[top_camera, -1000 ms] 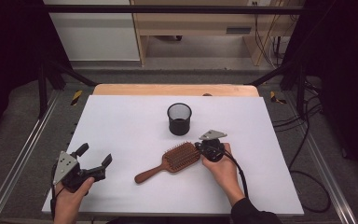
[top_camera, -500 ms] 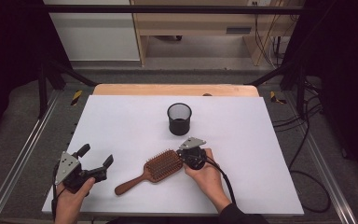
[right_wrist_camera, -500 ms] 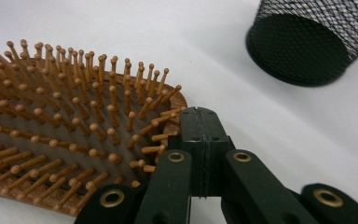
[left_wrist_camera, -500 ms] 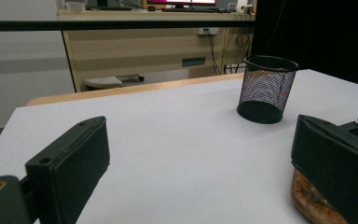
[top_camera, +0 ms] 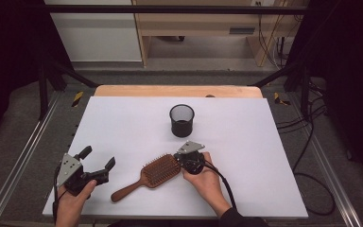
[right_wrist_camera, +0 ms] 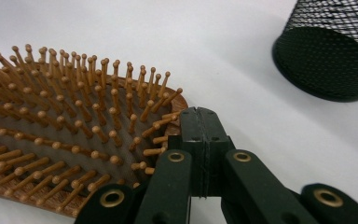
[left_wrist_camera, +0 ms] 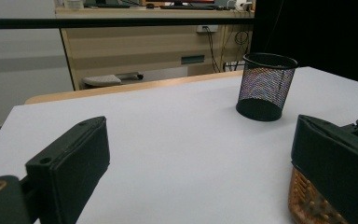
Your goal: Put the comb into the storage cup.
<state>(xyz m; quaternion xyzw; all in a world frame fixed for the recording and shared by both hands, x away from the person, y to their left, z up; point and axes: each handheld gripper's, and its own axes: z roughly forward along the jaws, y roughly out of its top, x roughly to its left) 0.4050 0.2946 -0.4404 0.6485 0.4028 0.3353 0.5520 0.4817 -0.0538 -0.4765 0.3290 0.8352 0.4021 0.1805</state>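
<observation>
A wooden paddle hairbrush (top_camera: 157,171) lies bristles up on the white table (top_camera: 264,156), handle pointing toward the near left. My right gripper (top_camera: 179,160) is shut with nothing between its jaws, and its tip rests against the right rim of the brush head. In the right gripper view the closed jaws (right_wrist_camera: 199,115) touch the edge of the hairbrush (right_wrist_camera: 74,154). My left gripper (top_camera: 97,159) stands open near the table's front left, apart from the brush. In the left gripper view my left gripper (left_wrist_camera: 200,172) frames bare table, with the hairbrush (left_wrist_camera: 307,205) behind its right jaw.
A black mesh cup (top_camera: 182,120) stands upright at mid-table behind the brush, also the mesh cup (left_wrist_camera: 265,86) and the mesh cup (right_wrist_camera: 335,51). Metal rails run along both sides of the table. A wooden strip borders the far edge.
My right gripper has moved left and nearer the front edge, and the hairbrush has slid left with it. The left gripper has stayed put.
</observation>
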